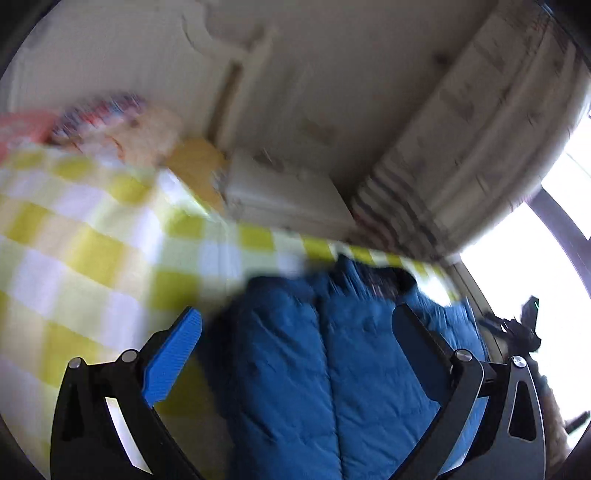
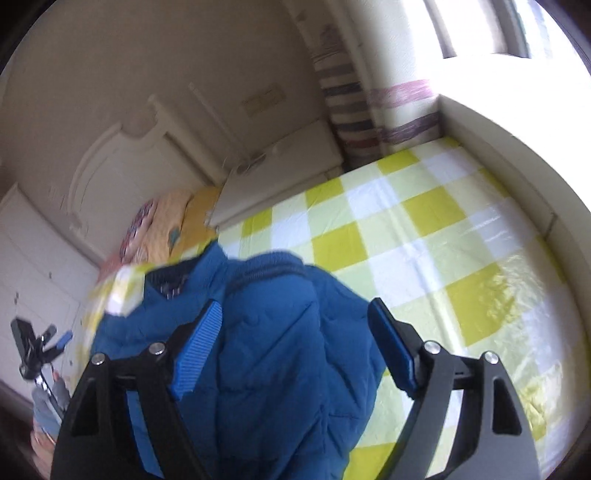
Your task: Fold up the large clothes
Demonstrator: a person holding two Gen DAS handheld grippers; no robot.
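Observation:
A blue quilted jacket [image 1: 332, 369] lies on a bed with a yellow-and-white checked sheet [image 1: 74, 240]. My left gripper [image 1: 295, 325] is open, its fingers spread wide just above the jacket's middle seam, holding nothing. In the right wrist view the same jacket [image 2: 266, 362] lies bunched, its dark collar [image 2: 170, 284] toward the headboard. My right gripper [image 2: 295, 314] is open above the jacket, empty, with the checked sheet [image 2: 424, 236] stretching to the right. The left gripper also shows at the far left of the right wrist view [image 2: 40, 347]. The left view is motion-blurred.
A cream headboard [image 2: 122, 166] and a white bedside cabinet [image 2: 280, 173] stand behind the bed. Orange and patterned pillows [image 2: 173, 218] lie by the headboard. A striped curtain [image 2: 351, 110] hangs by a bright window [image 2: 480, 29]. A low cream ledge [image 2: 517, 147] borders the bed's right side.

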